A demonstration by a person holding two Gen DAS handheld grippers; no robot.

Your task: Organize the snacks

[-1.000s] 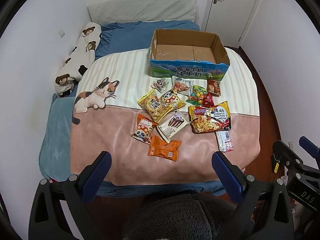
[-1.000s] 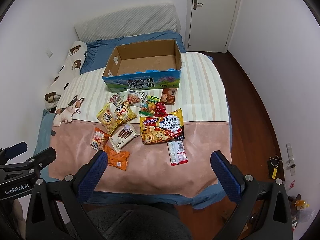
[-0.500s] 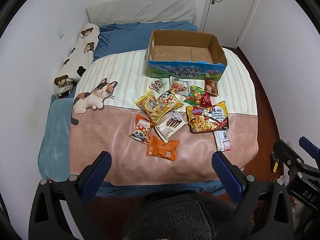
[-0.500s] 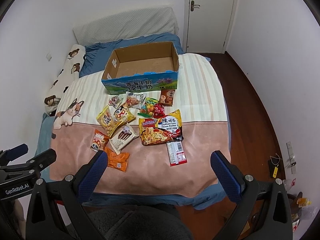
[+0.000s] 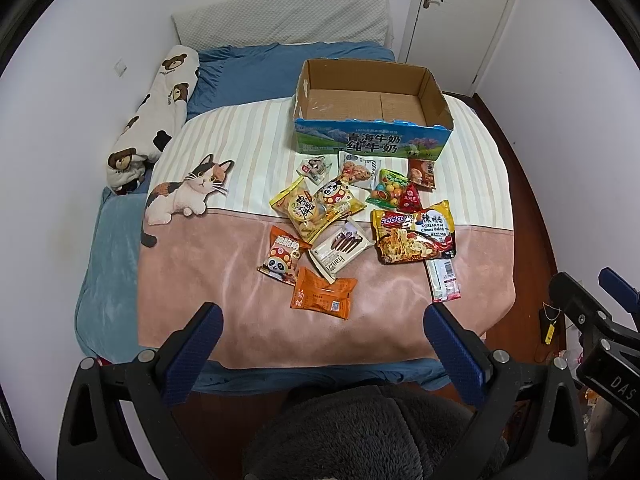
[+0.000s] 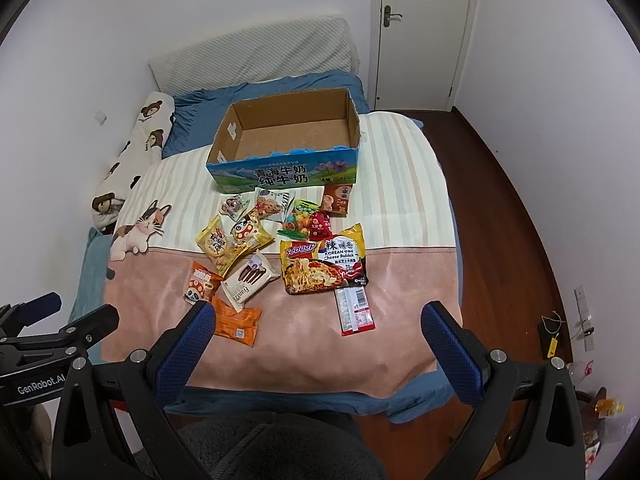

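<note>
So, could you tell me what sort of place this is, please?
Most likely a home bedroom: a bed under a pink-and-striped blanket, a pillow against the wall and a closed door. Snack packets and an open cardboard box lie on it.

Both tools are held side by side, level with each other and well back from anything. The left tool (image 5: 322,346) has its 2 blue-padded fingers (image 5: 192,354) spread wide with nothing between them. The right tool (image 6: 318,344) is likewise spread wide and empty, its blue pads (image 6: 452,354) far apart. Each shows at the edge of the other's view.
</note>
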